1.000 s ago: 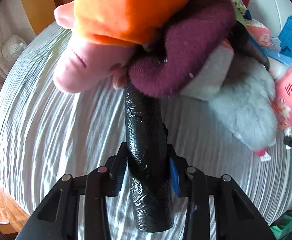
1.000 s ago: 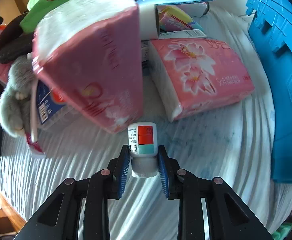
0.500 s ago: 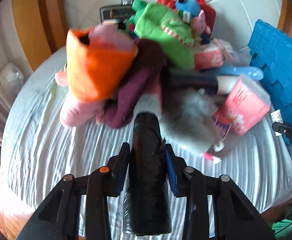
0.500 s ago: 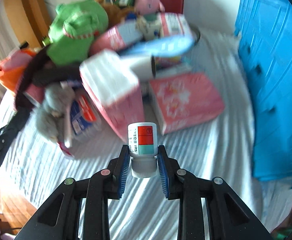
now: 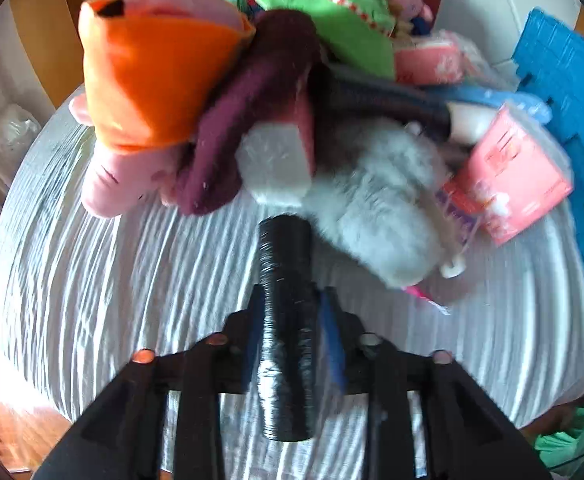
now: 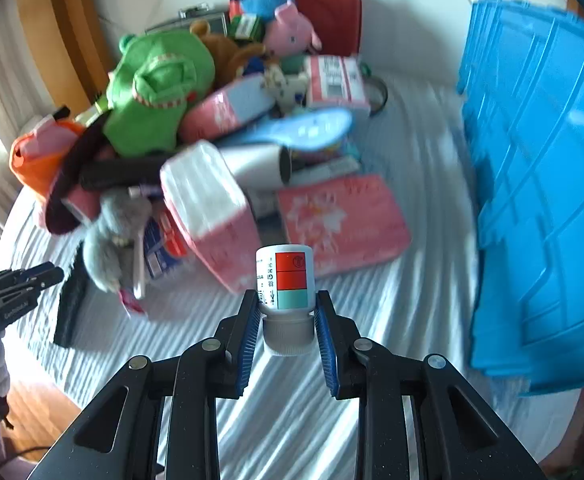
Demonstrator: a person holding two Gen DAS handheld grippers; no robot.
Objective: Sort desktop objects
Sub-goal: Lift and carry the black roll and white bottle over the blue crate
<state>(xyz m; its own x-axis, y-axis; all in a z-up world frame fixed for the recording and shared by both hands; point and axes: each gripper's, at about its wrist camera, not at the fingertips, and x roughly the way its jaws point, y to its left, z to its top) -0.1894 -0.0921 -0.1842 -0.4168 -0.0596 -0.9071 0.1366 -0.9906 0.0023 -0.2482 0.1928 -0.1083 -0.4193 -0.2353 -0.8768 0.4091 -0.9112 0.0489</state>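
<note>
A black roll (image 5: 286, 320) wrapped in shiny film lies lengthwise between the fingers of my left gripper (image 5: 290, 296), above the white striped cloth. The jaws are opening, and thin gaps show between the blue pads and the roll. In the right wrist view the same black roll (image 6: 70, 304) hangs slanted just below the left gripper (image 6: 48, 274) at the left edge. My right gripper (image 6: 286, 300) is shut on a small white bottle (image 6: 288, 280) with a red and teal label, its cap toward the camera, held high over the cloth.
A heap of plush toys and packs fills the back: an orange and pink plush (image 5: 152, 92), a grey plush (image 5: 375, 208), a green plush (image 6: 156, 92), and pink tissue packs (image 6: 343, 220). A blue crate (image 6: 539, 200) stands at the right, a red case (image 6: 327, 12) at the back.
The left gripper drew the black roll out from under the plush heap and backed off, and its jaws then widened. The right gripper rose with the bottle, so the pile looks farther off.
</note>
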